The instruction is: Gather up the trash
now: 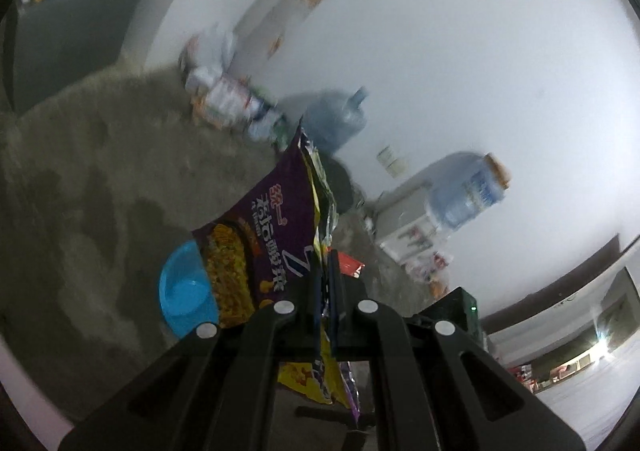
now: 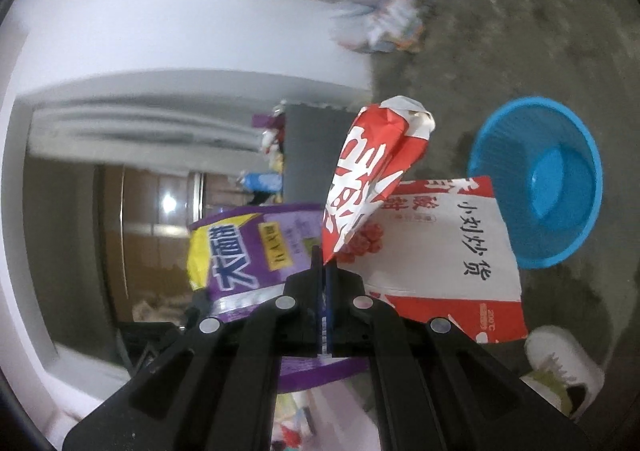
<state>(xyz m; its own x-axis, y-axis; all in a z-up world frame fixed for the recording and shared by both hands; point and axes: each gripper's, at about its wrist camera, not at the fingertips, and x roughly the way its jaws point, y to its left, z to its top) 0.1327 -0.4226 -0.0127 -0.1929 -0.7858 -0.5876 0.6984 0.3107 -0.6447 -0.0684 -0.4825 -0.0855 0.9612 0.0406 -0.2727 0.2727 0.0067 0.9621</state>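
Observation:
My left gripper (image 1: 325, 269) is shut on a purple noodle wrapper (image 1: 272, 219) and holds it up above the concrete floor. A blue plastic basket (image 1: 182, 289) stands on the floor behind and to the left of that wrapper. My right gripper (image 2: 323, 271) is shut on a crumpled red and white wrapper (image 2: 372, 167). Beyond it are a purple and yellow snack bag (image 2: 244, 247) and a flat red and white bag (image 2: 444, 251). The blue basket (image 2: 540, 179) shows to the right of them in the right wrist view.
A heap of packaging (image 1: 228, 99) lies along the white wall. Two large water jugs (image 1: 336, 117) (image 1: 464, 187) stand near it. A grey bin (image 1: 68, 39) holds bottles and bags. A white shoe (image 2: 560, 371) is at the lower right.

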